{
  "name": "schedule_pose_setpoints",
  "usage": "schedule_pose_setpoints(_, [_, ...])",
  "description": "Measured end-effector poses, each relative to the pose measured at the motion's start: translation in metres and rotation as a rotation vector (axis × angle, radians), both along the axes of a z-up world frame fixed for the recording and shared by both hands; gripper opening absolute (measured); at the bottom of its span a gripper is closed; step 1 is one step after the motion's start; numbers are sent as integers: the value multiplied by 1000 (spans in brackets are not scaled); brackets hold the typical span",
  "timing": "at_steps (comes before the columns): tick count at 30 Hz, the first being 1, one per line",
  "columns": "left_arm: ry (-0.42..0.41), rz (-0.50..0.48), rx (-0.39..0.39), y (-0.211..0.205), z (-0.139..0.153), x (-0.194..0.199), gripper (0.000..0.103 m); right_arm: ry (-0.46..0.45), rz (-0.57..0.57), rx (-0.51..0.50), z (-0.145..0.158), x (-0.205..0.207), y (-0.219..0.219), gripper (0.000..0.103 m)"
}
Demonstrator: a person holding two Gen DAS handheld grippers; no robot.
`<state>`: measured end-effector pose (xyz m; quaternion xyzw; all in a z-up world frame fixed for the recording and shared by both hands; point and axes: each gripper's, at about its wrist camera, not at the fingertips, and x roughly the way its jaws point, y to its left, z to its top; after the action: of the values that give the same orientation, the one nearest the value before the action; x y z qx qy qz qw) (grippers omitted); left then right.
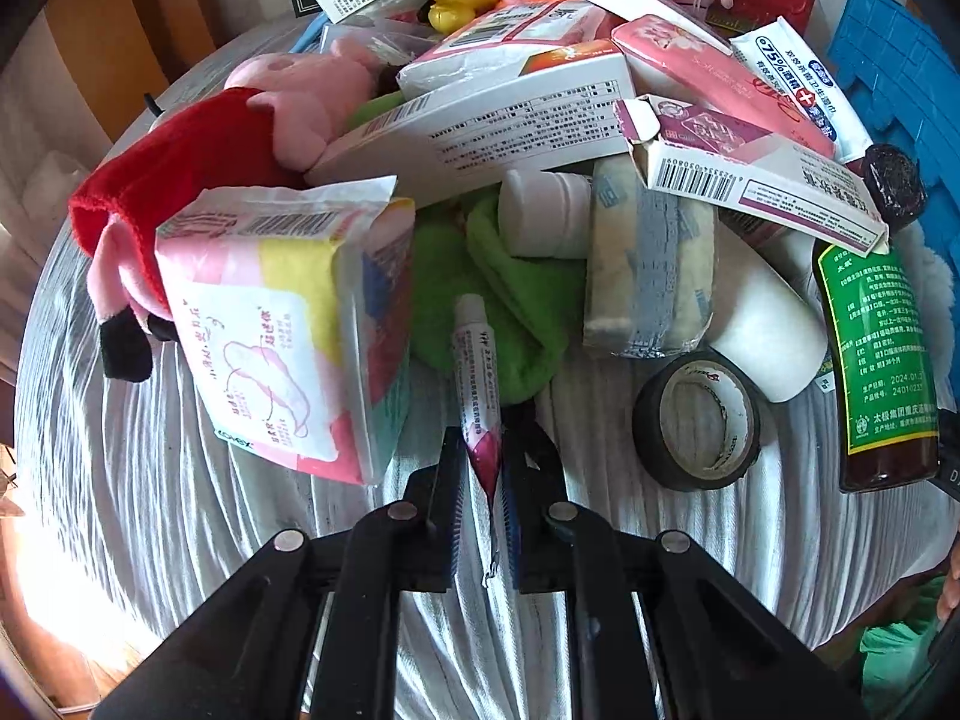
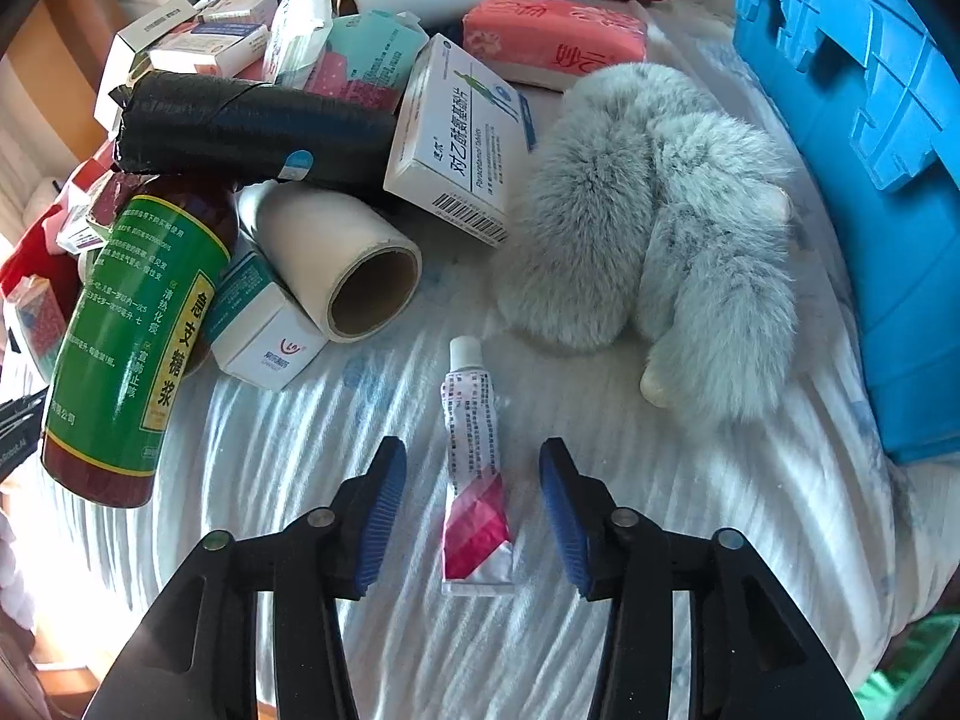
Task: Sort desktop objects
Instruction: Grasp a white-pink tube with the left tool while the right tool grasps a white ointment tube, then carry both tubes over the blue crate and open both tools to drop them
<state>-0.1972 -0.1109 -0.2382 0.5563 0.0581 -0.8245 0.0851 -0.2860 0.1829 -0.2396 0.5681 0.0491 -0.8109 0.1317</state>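
Note:
In the left wrist view my left gripper (image 1: 483, 468) is shut on a small white and red ointment tube (image 1: 477, 396), pinched at its flat end, cap pointing at the pile. In the right wrist view my right gripper (image 2: 473, 480) is open around a second white and red ointment tube (image 2: 475, 468) that lies flat on the white striped cloth (image 2: 690, 510); the blue pads (image 2: 384, 504) stand apart on either side of it, not touching.
A heap of medicine boxes (image 1: 492, 132), a pad packet (image 1: 276, 324), a pink plush (image 1: 288, 102), green cloth (image 1: 516, 300), black tape roll (image 1: 699, 420) and brown syrup bottle (image 2: 138, 336) lies ahead. A grey fluffy toy (image 2: 660, 222) and a blue crate (image 2: 870, 138) are at the right.

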Motion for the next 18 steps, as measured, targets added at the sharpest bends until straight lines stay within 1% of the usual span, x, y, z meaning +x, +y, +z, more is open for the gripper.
schedule_pose_setpoints(2, [-20, 13, -14, -1, -6, -4, 12, 1, -7, 0, 0, -3, 1, 47])
schedule_pose_setpoints(5, [-6, 19, -19, -1, -8, -7, 12, 13, -14, 12, 0, -7, 2, 45])
schedule_pose_setpoints(6, [-4, 19, -24, 0, -9, -6, 12, 20, -9, 20, 0, -8, 1, 41])
schedule_pose_setpoints(7, [-1, 14, -29, 1, -9, -4, 12, 30, 1, 35, 0, -9, -1, 31])
schedule_pose_setpoints(9, [22, 0, -36, 3, -7, 6, 12, 43, 28, 58, 1, -9, -6, 18])
schedule_pose_setpoints(12, [68, -15, -55, 7, 8, 25, 11, 45, 40, 18, 9, -3, -6, 18])
schedule_pose_setpoints(16, [165, -34, -70, 11, 44, 51, 11, 79, 39, -52, 32, 6, -7, 18])
schedule_pose_setpoints(17, [194, -40, -76, 27, 55, 45, 11, 97, 38, -63, 38, 13, -21, 18])
schedule_pose_setpoints(18, [224, -47, -78, 13, 68, 40, 11, 119, 40, -74, 48, 15, -21, 18])
